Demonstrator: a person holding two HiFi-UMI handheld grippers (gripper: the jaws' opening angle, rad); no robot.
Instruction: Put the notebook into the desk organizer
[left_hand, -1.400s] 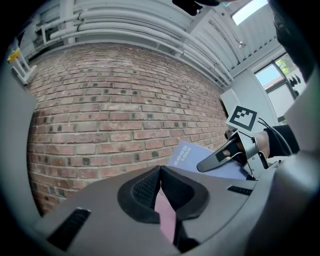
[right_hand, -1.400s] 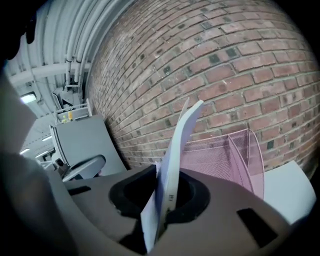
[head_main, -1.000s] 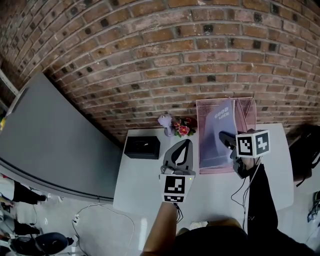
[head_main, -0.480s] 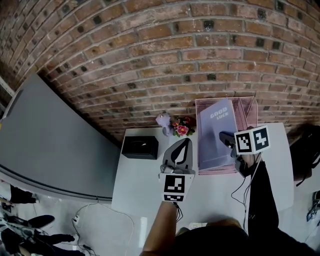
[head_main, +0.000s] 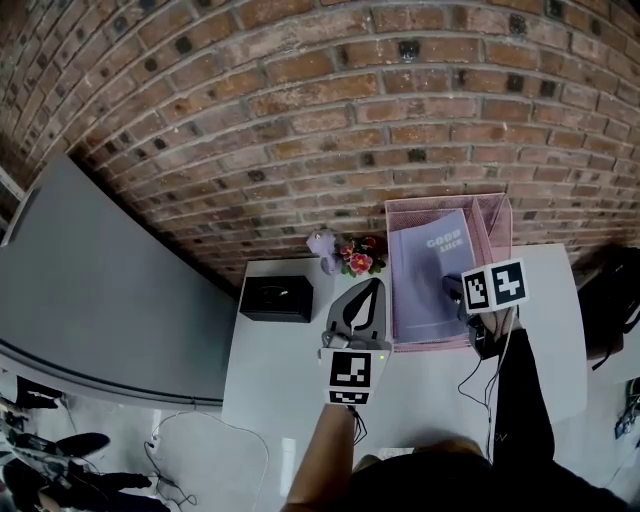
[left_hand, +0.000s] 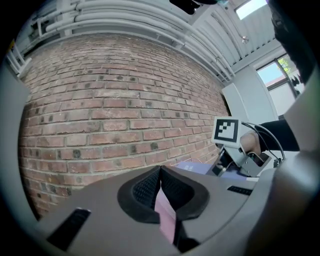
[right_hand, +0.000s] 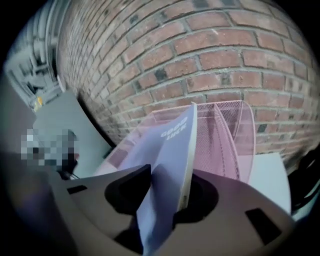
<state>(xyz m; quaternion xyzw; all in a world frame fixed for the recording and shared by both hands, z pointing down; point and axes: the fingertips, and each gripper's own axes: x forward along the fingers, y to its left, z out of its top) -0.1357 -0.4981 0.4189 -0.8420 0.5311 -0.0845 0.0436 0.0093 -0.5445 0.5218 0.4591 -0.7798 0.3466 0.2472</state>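
A lavender notebook (head_main: 432, 285) lies inside the pink mesh desk organizer (head_main: 497, 215) at the back right of the white table. My right gripper (head_main: 452, 290) is at the notebook's near right edge. In the right gripper view the notebook (right_hand: 170, 150) stands between the jaws of this gripper (right_hand: 172, 175), its cover splayed. The jaws are opening and the pads no longer clamp it. The organizer's mesh (right_hand: 225, 135) rises behind. My left gripper (head_main: 370, 290) hovers over the table's middle, shut (left_hand: 160, 170) and empty, aimed at the brick wall.
A black box (head_main: 277, 298) sits at the table's back left. A small flower pot (head_main: 357, 258) and a purple figure (head_main: 325, 243) stand by the wall next to the organizer. A grey panel (head_main: 90, 290) flanks the table (head_main: 290, 370) on the left.
The notebook has settled lower and flatter into the organizer. The right gripper's marker cube has shifted slightly left. The left gripper has stayed put.
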